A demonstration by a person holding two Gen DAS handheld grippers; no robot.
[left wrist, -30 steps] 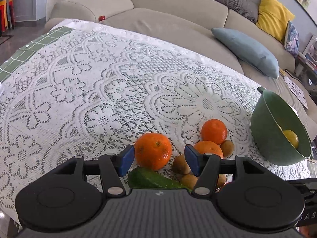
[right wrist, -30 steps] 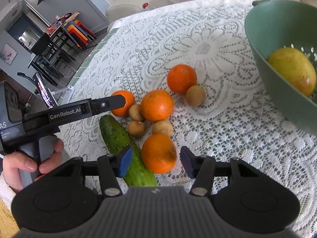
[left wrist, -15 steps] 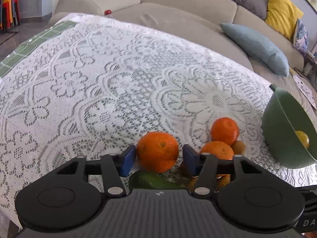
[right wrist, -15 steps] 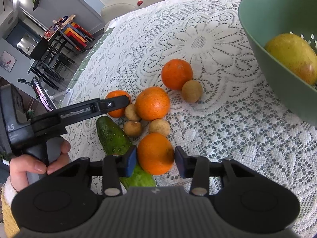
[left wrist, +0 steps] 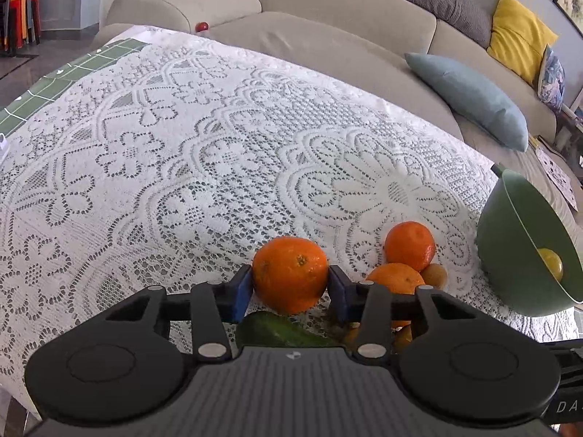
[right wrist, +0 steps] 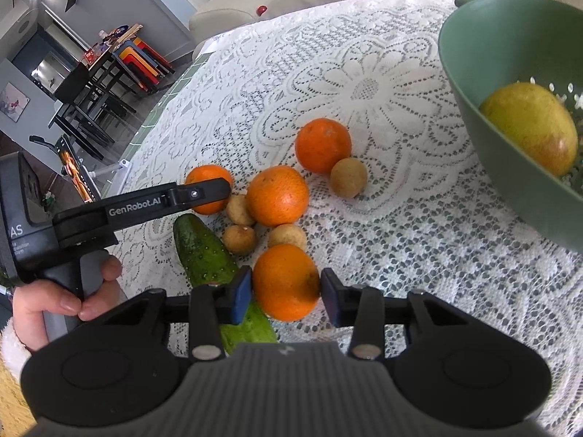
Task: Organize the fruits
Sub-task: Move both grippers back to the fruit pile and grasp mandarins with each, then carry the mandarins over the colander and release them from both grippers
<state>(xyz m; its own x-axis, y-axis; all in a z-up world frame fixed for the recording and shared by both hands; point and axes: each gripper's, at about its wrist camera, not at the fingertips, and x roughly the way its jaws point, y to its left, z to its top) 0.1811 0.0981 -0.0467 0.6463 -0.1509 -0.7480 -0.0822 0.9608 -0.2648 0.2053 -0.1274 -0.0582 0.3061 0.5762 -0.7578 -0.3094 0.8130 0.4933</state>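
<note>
left claw (left wrist: 290, 287): closing, tilted down | right claw (right wrist: 286, 290): clamped, tilted down

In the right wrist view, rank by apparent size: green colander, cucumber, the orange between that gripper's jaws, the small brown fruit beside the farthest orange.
1. Green colander, cropped by the frame.
2. Cucumber, partly hidden.
3. Gripped orange, nearest the camera, so perhaps flattered.
4. Small brown fruit.
</note>
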